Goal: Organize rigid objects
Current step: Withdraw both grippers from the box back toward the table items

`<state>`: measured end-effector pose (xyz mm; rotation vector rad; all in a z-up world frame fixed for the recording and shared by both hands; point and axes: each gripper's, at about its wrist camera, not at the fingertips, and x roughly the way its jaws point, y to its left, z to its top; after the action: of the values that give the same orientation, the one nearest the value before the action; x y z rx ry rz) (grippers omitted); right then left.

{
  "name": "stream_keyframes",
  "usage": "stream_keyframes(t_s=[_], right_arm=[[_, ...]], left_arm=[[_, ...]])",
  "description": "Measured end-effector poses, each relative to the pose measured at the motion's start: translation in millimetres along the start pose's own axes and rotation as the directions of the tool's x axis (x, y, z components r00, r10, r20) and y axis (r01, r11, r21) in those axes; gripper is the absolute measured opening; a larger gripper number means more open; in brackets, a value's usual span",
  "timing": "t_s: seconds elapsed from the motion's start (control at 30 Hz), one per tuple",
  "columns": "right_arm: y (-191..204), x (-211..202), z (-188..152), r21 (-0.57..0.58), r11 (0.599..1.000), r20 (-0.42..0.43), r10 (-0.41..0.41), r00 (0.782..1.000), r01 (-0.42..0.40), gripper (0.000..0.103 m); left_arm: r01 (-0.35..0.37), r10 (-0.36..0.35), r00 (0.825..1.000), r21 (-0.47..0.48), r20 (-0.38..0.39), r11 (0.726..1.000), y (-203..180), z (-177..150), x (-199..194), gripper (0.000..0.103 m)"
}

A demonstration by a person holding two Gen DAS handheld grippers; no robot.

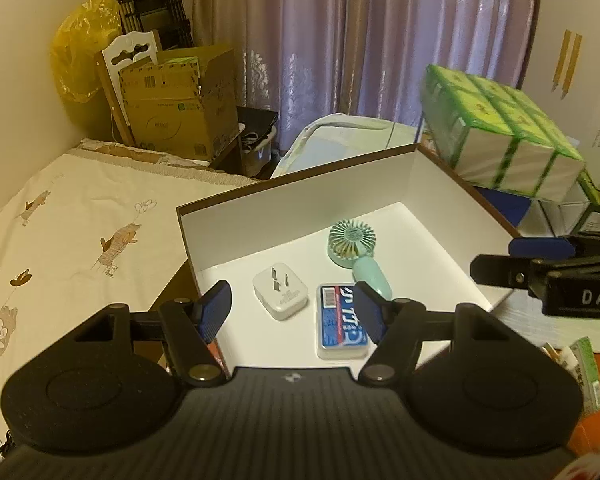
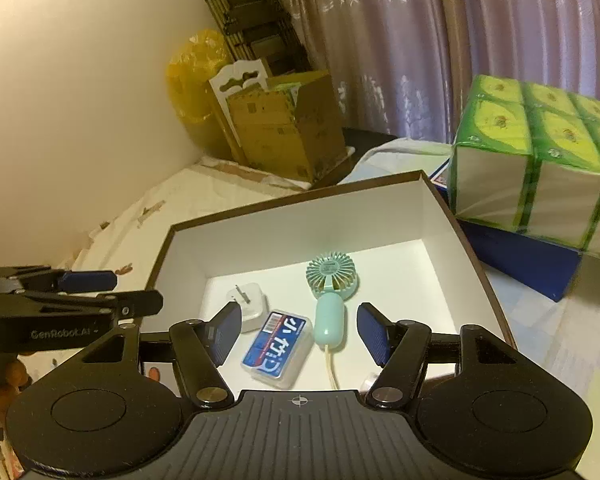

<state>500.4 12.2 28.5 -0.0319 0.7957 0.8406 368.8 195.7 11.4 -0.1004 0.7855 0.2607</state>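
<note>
An open white box with a brown rim (image 1: 300, 200) (image 2: 300, 220) holds three things. A mint hand fan (image 1: 352, 240) (image 2: 332, 276) lies in the middle, its cord trailing toward me. Left of it is a white plug adapter (image 1: 280, 296) (image 2: 252, 300), prongs up. A clear case with a blue label (image 1: 340, 324) (image 2: 278, 348) lies nearest. My left gripper (image 1: 293, 310) (image 2: 136, 292) hovers open above the box's near left edge, with nothing between its pads. The right gripper (image 2: 300, 330) (image 1: 496, 258) hangs open over the case and fan, holding nothing.
Green tissue packs (image 1: 500, 128) (image 2: 532, 160) are stacked right of the box on a blue carton (image 2: 520, 256). A printed bedsheet (image 1: 80, 220) lies to the left. Behind stand a cardboard box (image 1: 180, 112), a yellow bag (image 1: 84, 48) and curtains (image 1: 340, 40).
</note>
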Motion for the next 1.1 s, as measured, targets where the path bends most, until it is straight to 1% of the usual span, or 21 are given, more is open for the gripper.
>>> stream_keyframes(t_s=[0.33, 0.67, 0.87, 1.1], right_arm=[[10, -40, -20, 0.024, 1.0, 0.046, 0.002, 0.999, -0.003, 0.061], [11, -81, -51, 0.071, 0.997, 0.064, -0.005, 0.998, 0.001, 0.061], [13, -99, -70, 0.079, 0.997, 0.059, -0.007, 0.998, 0.002, 0.061], [15, -112, -99, 0.081, 0.996, 0.026, -0.029, 0.999, 0.027, 0.061]], left_arm=[[0.026, -0.027, 1.0, 0.013, 0.01, 1.0, -12, -30, -41, 0.064], [0.058, -0.058, 0.998, 0.046, 0.003, 0.997, -23, -58, -68, 0.064], [0.087, -0.086, 0.996, 0.062, -0.017, 0.994, -31, -75, -78, 0.064], [0.134, -0.129, 0.99, 0.087, -0.059, 0.987, -45, -98, -80, 0.064]])
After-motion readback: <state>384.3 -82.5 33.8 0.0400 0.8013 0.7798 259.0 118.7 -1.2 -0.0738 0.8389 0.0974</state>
